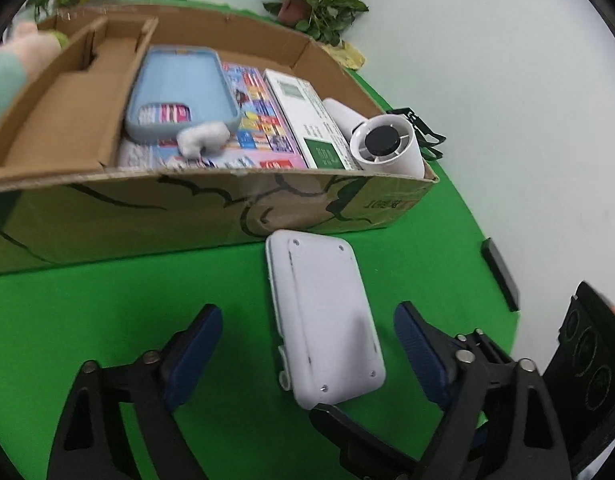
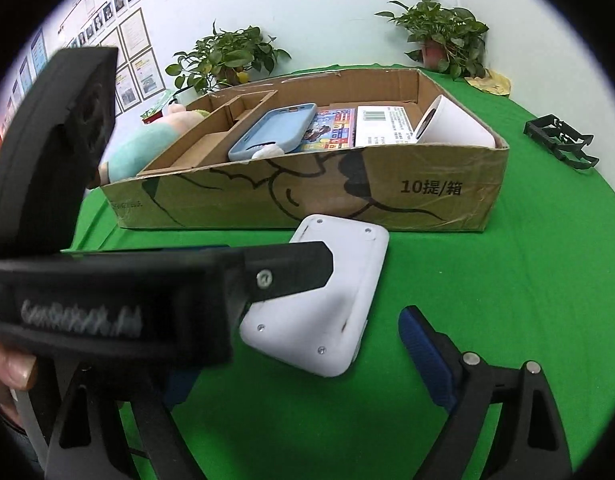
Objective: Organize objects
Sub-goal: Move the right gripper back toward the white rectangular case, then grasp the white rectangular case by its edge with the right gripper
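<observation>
A flat white device (image 1: 323,320) lies back-side up on the green cloth, just in front of the cardboard box (image 1: 147,216). My left gripper (image 1: 309,312) is lowered around it, open, with green cloth showing between each blue pad and the device's sides. In the right wrist view the device (image 2: 327,312) is partly covered by the left gripper's black finger (image 2: 291,268). My right gripper (image 2: 303,344) is open with nothing in it, nearer than the device; its left finger is mostly hidden. The box holds a blue phone case (image 1: 179,92), a colourful book (image 1: 259,120), a white-green carton (image 1: 307,120) and a white fan (image 1: 387,144).
A plush toy (image 2: 147,140) lies behind the box's left end. A black clip-like frame (image 2: 559,144) sits on the cloth at the right, and a black bar (image 1: 501,276) lies by the cloth's edge. Potted plants (image 2: 443,40) stand at the back wall.
</observation>
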`<state>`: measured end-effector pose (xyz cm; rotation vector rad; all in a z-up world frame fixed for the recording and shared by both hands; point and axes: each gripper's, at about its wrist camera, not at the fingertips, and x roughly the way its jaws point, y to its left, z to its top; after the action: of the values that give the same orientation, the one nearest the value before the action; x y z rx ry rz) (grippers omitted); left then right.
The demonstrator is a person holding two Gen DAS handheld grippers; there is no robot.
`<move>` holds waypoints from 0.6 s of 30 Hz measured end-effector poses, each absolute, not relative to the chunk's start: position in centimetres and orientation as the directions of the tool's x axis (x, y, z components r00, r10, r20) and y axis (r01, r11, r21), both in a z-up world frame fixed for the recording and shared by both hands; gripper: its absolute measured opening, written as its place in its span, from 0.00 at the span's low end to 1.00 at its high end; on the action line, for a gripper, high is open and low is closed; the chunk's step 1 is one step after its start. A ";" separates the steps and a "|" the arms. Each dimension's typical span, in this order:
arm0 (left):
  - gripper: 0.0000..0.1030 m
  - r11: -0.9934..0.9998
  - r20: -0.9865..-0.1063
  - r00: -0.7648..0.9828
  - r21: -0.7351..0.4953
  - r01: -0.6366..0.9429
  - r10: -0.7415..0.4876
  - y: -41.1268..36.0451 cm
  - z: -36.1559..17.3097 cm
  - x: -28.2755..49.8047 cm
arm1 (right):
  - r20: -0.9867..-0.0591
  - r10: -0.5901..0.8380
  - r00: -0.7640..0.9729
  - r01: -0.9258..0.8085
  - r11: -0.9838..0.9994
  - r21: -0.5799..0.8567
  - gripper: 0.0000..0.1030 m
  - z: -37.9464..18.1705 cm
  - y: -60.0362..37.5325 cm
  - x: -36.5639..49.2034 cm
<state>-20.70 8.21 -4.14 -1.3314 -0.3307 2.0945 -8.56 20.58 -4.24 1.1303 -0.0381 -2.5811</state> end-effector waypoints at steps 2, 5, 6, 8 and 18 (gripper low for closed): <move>0.70 -0.758 -0.723 -0.259 -0.543 -0.361 0.641 8.4 -4.7 -21.3 | -0.716 -0.298 -0.631 0.276 -0.949 0.151 0.87 -4.3 20.6 -8.6; 0.59 -0.742 -0.716 -0.239 -0.554 -0.378 0.656 8.6 -4.8 -21.5 | -0.726 -0.287 -0.625 0.273 -0.952 0.141 0.84 -4.6 20.6 -8.9; 0.53 -0.736 -0.715 -0.226 -0.562 -0.377 0.662 8.7 -4.9 -21.6 | -0.732 -0.283 -0.620 0.274 -0.952 0.136 0.82 -4.7 20.5 -8.9; 0.48 -0.736 -0.718 -0.221 -0.559 -0.383 0.660 8.8 -5.0 -21.6 | -0.744 -0.286 -0.604 0.281 -0.950 0.137 0.79 -5.0 20.4 -9.1; 0.34 -0.727 -0.728 -0.186 -0.556 -0.404 0.660 8.3 -5.2 -20.0 | -0.752 -0.310 -0.582 0.309 -0.940 0.149 0.68 -4.9 20.4 -8.5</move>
<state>-19.97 8.31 -5.16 -1.3819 -0.3106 1.9707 -8.54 20.42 -4.93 1.1990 -0.0025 -2.5215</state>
